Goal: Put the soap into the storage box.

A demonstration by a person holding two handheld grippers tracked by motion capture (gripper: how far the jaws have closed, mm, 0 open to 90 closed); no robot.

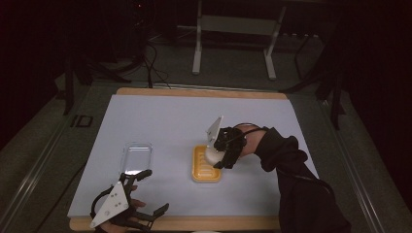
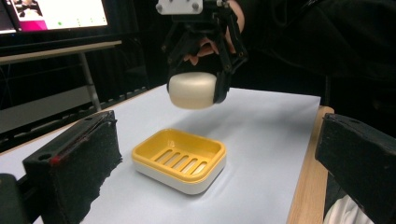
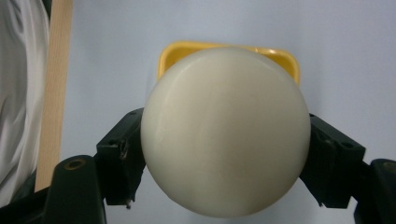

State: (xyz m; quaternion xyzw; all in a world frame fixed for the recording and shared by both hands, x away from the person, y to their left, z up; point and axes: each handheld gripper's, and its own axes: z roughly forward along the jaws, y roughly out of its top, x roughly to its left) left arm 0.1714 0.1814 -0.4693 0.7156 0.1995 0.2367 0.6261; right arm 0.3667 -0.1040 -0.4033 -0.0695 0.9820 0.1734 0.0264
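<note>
- While the soap [image 2: 192,90] hangs just above the yellow soap dish [image 2: 180,158], we see the right claw [image 2: 196,88] clamped on it from both sides, jaws pressing its rounded flanks.
- Held clear of the dish, not touching; we judge the soap is lined up over the slotted tray for setting in or has just left it, can't tell which.
- From the right gripper view the soap [image 3: 225,130] covers most of the dish [image 3: 275,56], so alignment looks close.
- Left claw [image 1: 145,191] sits at the near left corner of the tabletop [image 1: 160,116], jaws spread apart, holding nothing; we judge it's parked out of the way.
- Clear plastic lid or tray [image 1: 136,158] lies flat left of the dish, well apart from it, just beyond the left claw.
- Nothing stands between soap and dish; the white sheet around the dish is bare.
- Dark sleeve [image 1: 291,165] reaches in from the near right corner.
</note>
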